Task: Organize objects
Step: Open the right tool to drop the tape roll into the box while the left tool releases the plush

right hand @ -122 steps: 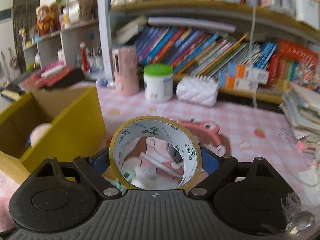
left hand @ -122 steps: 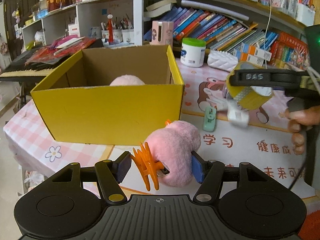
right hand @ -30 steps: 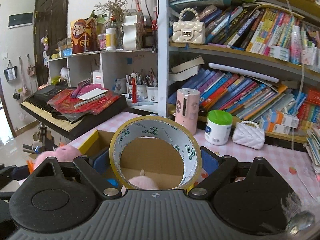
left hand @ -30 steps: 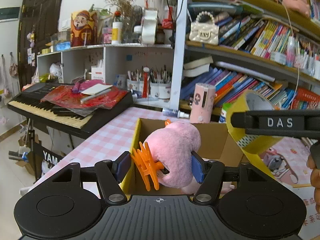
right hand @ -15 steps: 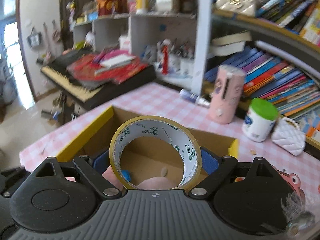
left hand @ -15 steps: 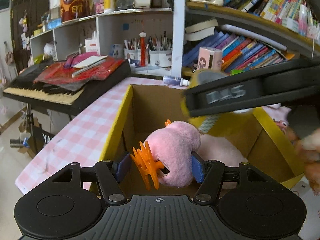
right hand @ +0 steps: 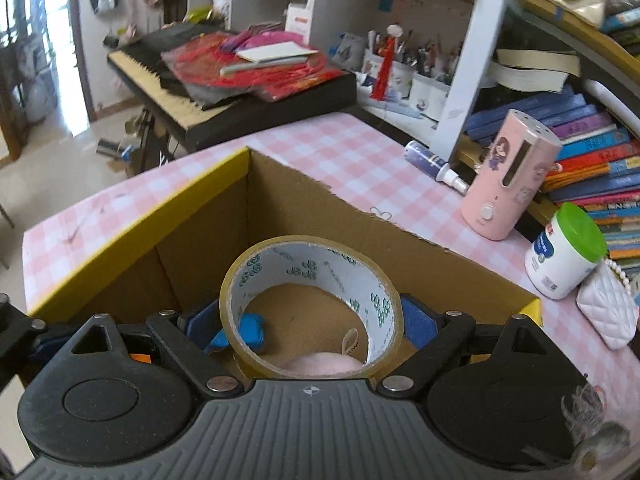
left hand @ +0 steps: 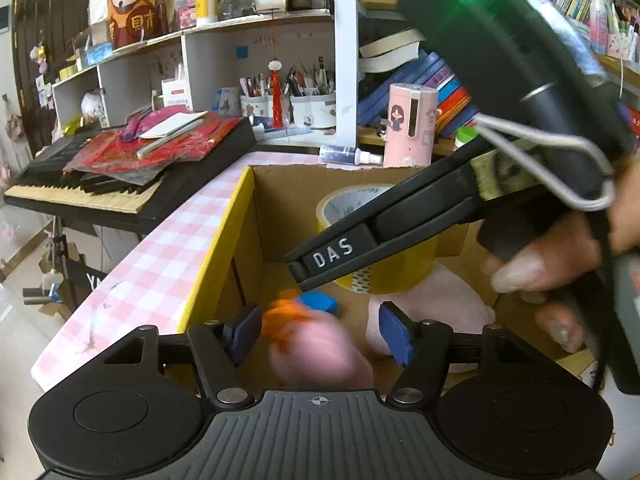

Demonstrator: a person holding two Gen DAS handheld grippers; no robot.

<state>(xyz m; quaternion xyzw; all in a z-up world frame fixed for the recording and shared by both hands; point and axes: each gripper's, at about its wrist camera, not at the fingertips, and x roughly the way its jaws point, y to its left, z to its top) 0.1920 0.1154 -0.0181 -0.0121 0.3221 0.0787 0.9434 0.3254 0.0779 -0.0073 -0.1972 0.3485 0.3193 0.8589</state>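
A yellow cardboard box [left hand: 216, 240] stands open on the pink checked table; it also shows in the right wrist view [right hand: 132, 232]. My left gripper [left hand: 318, 334] is open over the box. The pink plush hair clip with orange teeth [left hand: 316, 350] is blurred between and below its pads, falling into the box. Another pink plush [left hand: 436, 304] and a blue item [left hand: 318, 303] lie inside. My right gripper [right hand: 316, 322] is shut on a roll of yellow-brown tape [right hand: 312, 300] and holds it over the box; the tape also shows in the left wrist view [left hand: 360, 208].
A pink humidifier [right hand: 508, 184], a green-lidded white jar [right hand: 564, 252], a white quilted purse [right hand: 608, 312] and a small spray bottle [right hand: 432, 162] stand behind the box. A keyboard piano [right hand: 224, 92] with red papers is at the left. Bookshelves fill the back.
My left gripper has opened and let go of the pink hair clip, which drops into the box. My right gripper has moved lower and further over the box with the tape.
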